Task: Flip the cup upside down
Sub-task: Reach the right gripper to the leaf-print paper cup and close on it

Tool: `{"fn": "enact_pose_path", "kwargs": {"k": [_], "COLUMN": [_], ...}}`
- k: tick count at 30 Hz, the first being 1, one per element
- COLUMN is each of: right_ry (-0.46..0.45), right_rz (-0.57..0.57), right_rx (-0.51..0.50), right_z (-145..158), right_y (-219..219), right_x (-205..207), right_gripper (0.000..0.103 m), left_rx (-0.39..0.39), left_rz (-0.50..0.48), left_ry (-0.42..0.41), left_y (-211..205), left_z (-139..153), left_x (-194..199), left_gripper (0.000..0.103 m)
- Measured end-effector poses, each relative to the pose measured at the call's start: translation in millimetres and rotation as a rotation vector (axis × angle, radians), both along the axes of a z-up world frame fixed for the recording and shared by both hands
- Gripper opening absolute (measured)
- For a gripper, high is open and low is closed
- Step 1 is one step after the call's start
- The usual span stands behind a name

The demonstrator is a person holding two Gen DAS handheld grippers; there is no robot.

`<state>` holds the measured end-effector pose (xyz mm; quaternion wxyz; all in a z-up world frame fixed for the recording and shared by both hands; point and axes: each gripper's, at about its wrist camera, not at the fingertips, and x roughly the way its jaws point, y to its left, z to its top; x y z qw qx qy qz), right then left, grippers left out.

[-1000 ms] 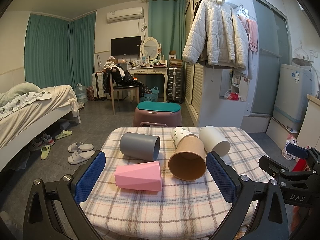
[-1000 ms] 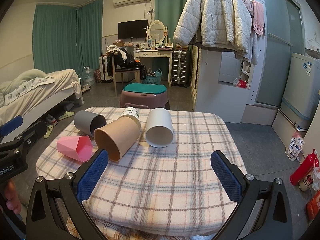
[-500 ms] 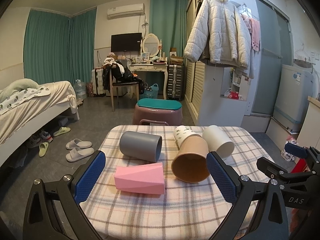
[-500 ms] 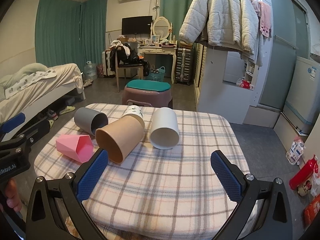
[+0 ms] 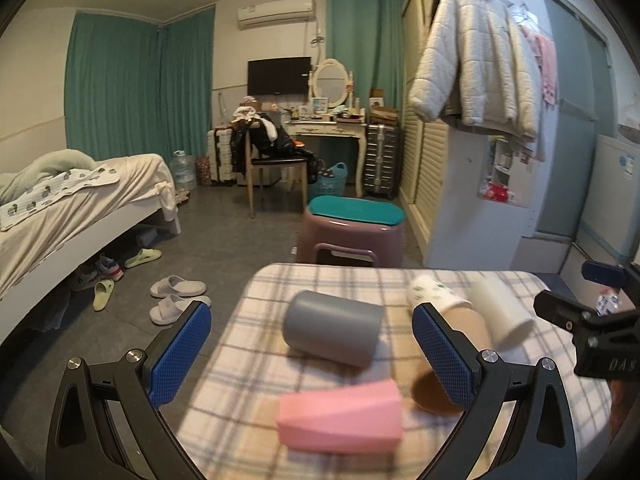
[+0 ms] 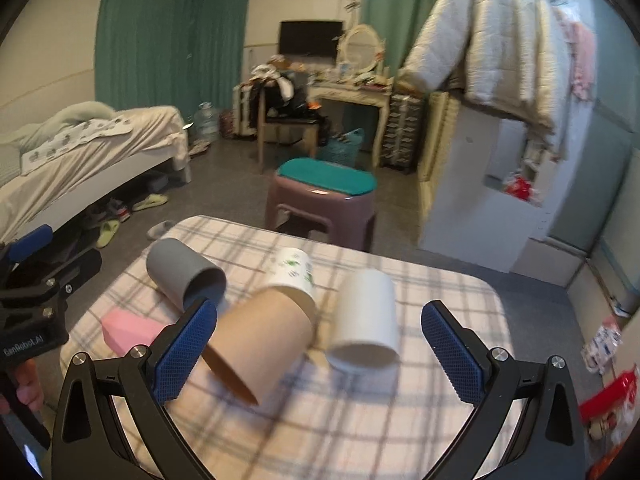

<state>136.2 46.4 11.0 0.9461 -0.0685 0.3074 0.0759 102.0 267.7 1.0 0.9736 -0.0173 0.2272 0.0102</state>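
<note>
Both held level and apart — left gripper (image 5: 312,354) spread wide, right gripper (image 6: 320,346) spread wide, nothing between the pads.

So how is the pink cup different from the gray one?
The pink cup has flat, angled sides, while the gray cup is smooth and round. The pink cup lies nearer the camera in the left wrist view; the gray cup lies behind it, farther back on the checked table. Both lie on their sides, and neither is held by a gripper.
</note>
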Motion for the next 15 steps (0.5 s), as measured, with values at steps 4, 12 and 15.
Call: {"fn": "enact_pose_path", "kwargs": {"k": [4, 12, 15], "right_ry": [0.122, 0.376, 0.457], "right_rz": [0.053, 0.125, 0.119], "right_rx": [-0.026, -0.072, -0.07], "right_z": [-8, -60, -79], "right_y": [16, 44, 45], "right_x": [53, 144, 165], "right_gripper": [0.103, 0.098, 0.093], "left_rx": [0.001, -0.009, -0.002], "left_rz": [0.032, 0.065, 0.07], "left_ry": [0.013, 0.087, 0.097], "left_y": [14, 38, 44], "left_z": [-8, -32, -38], "left_x": [15, 51, 60], "left_gripper": [0.103, 0.103, 0.103]}}
